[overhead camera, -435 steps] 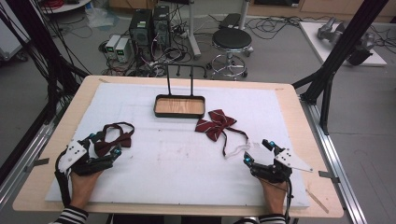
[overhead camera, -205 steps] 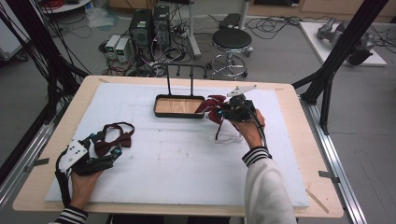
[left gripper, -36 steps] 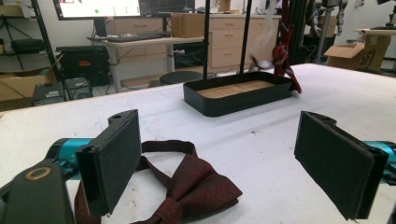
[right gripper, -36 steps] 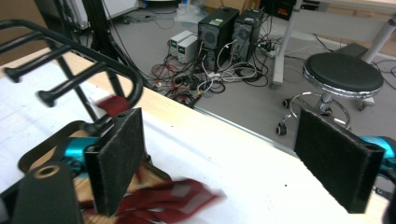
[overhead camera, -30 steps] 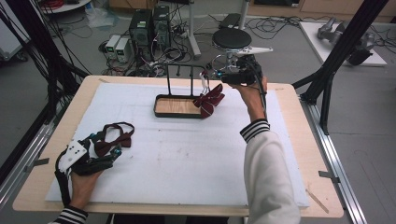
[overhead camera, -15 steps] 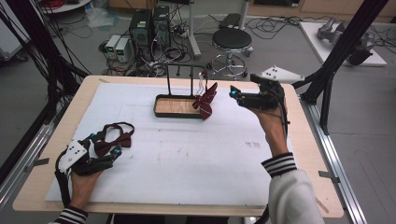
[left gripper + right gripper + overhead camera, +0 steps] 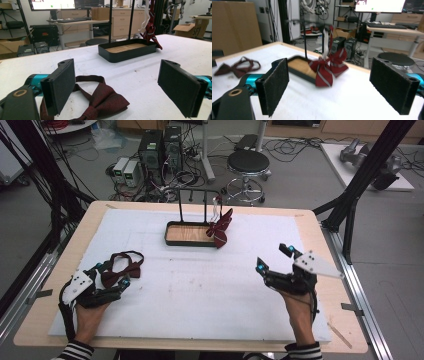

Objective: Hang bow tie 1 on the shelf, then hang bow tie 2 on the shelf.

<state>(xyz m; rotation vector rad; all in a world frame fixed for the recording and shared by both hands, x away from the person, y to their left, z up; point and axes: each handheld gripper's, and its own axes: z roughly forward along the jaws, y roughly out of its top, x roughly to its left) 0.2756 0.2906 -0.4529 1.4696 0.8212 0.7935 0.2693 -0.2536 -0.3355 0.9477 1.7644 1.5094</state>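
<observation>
A striped red bow tie (image 7: 220, 227) (image 7: 327, 66) hangs by its white strap from the black rack that rises from a wooden-floored tray (image 7: 186, 235) (image 7: 127, 51) at the table's back middle. A plain dark red bow tie (image 7: 123, 268) (image 7: 100, 102) lies flat on the white mat at the left. My left gripper (image 7: 111, 277) (image 7: 125, 87) rests open on the mat, its jaws standing on either side of that tie's near end. Open and holding nothing, my right gripper (image 7: 274, 259) (image 7: 337, 87) sits at the right front, well clear of the rack.
The white mat (image 7: 200, 285) covers most of the wooden table (image 7: 340, 285). A round stool (image 7: 248, 162), computer boxes (image 7: 160, 145) and cables stand on the floor behind the table. Black frame posts (image 7: 360, 175) rise at both sides.
My right gripper carried the striped bow tie to the rack, let go of it there, and drew back to the right front of the table. The left gripper has stayed put.
</observation>
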